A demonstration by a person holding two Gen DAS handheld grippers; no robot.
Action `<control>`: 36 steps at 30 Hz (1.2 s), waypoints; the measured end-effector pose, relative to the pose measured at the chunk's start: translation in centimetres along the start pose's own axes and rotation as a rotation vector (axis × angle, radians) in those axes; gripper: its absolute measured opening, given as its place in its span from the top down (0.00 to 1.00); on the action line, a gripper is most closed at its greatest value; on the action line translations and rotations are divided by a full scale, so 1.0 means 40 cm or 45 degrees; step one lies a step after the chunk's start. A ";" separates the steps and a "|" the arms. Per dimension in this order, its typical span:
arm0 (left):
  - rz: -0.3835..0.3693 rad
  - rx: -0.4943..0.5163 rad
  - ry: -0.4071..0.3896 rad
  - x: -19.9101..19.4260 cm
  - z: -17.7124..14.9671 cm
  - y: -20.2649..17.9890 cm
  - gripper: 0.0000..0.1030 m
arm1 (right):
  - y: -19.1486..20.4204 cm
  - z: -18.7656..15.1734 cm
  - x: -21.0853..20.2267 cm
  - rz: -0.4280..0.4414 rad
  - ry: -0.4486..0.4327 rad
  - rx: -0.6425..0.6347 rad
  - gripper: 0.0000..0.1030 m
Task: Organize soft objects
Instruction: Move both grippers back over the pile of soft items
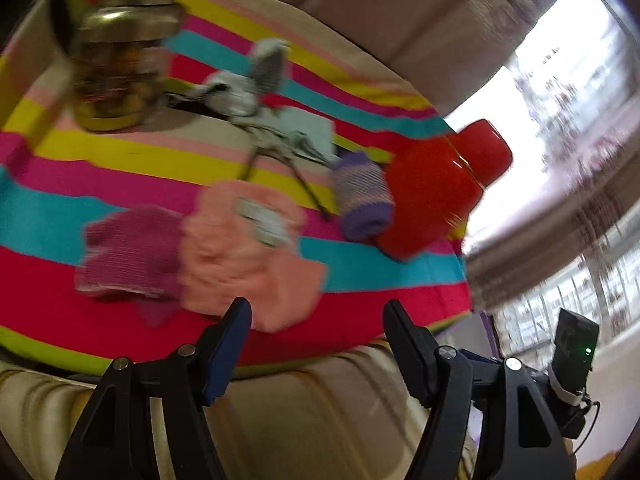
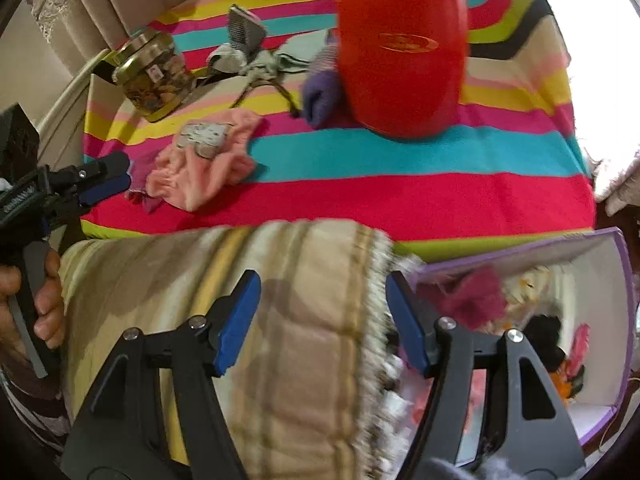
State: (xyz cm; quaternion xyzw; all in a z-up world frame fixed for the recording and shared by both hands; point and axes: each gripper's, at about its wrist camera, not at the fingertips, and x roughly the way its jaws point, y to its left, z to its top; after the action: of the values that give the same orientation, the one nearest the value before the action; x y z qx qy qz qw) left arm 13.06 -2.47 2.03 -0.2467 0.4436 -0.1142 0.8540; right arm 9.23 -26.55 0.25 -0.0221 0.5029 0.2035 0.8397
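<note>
Left wrist view: pink sock on striped cloth, just ahead of the left gripper, whose jaws stand wide and empty.
Sock looks light, limp, non-fragile; a pinch on a bunched fold near its middle should lift it, though blur hides its exact edges. Magenta sock touches it on one side. Right gripper also wide open, empty, beside the purple box holding soft items.
</note>
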 end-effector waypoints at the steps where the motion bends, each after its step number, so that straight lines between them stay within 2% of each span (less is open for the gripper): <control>1: 0.014 -0.013 -0.007 -0.006 0.004 0.016 0.33 | 0.012 0.010 0.007 0.010 0.001 -0.007 0.33; 5: 0.071 -0.100 -0.043 -0.028 0.025 0.097 0.33 | 0.063 0.042 0.032 0.021 0.003 -0.060 0.33; 11: 0.137 -0.161 -0.081 -0.048 0.044 0.169 0.33 | 0.129 0.095 0.092 0.077 0.036 -0.069 0.30; 16: 0.160 -0.227 -0.064 -0.035 0.049 0.221 0.33 | 0.196 0.142 0.155 0.089 0.072 -0.103 0.29; 26: 0.181 -0.307 -0.106 -0.027 0.047 0.279 0.33 | 0.304 0.223 0.266 0.097 0.113 -0.186 0.28; 36: 0.197 -0.282 -0.099 0.000 0.049 0.282 0.33 | 0.300 0.281 0.355 0.119 0.145 -0.146 0.28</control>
State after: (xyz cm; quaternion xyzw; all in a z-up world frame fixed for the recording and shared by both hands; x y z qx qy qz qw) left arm 14.39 7.76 -2.93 -0.3087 0.4378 0.0113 0.8444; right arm 20.10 -8.29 -4.32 -0.0582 0.5379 0.2695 0.7967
